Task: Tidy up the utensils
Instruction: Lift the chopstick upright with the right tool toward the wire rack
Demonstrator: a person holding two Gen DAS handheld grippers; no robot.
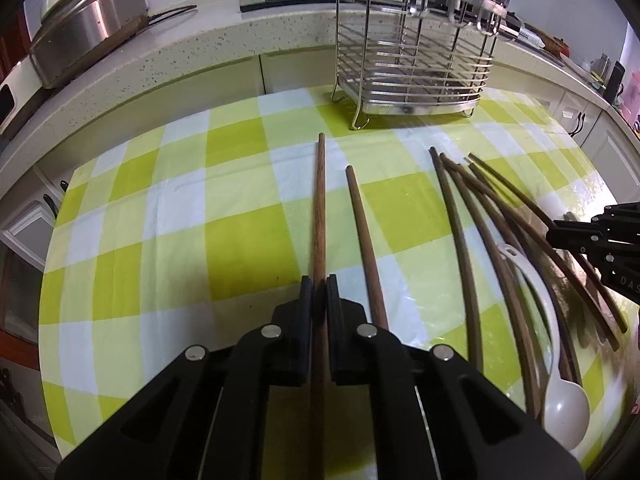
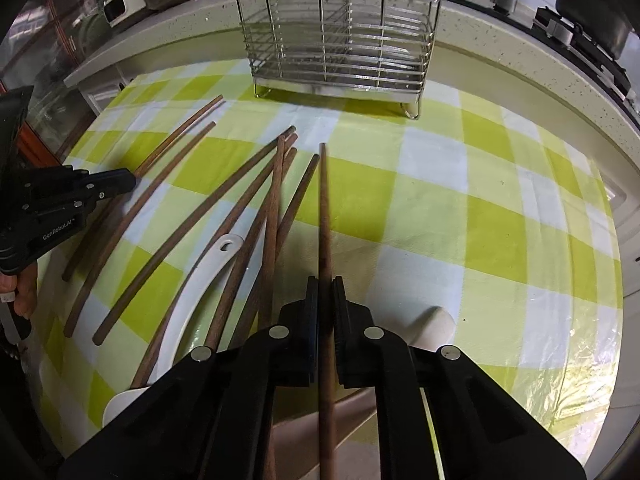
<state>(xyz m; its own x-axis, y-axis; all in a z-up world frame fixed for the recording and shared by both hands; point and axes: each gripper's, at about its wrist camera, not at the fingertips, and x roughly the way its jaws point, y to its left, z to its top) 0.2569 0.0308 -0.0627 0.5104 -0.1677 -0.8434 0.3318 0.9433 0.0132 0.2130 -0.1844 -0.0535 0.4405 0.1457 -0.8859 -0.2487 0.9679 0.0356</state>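
My left gripper (image 1: pixel 319 280) is shut on a brown wooden chopstick (image 1: pixel 320 208) that points toward the wire utensil rack (image 1: pixel 412 60). A second chopstick (image 1: pixel 364 240) lies just right of it. My right gripper (image 2: pixel 326 282) is shut on another wooden chopstick (image 2: pixel 324 208), pointing toward the rack (image 2: pixel 340 36). Several loose chopsticks (image 2: pixel 224 208) and a white spoon (image 2: pixel 200 276) lie on the cloth left of it. The left gripper (image 2: pixel 128 178) shows at the left of the right wrist view. The right gripper's body (image 1: pixel 600 240) shows at the right edge of the left wrist view.
The table has a green and white checked cloth (image 1: pixel 200 208). The rack stands at the table's far edge. A speckled counter (image 1: pixel 180 68) runs behind, with a steel pot (image 1: pixel 88 28) and a stove. A pale handle end (image 2: pixel 434 326) lies by the right gripper.
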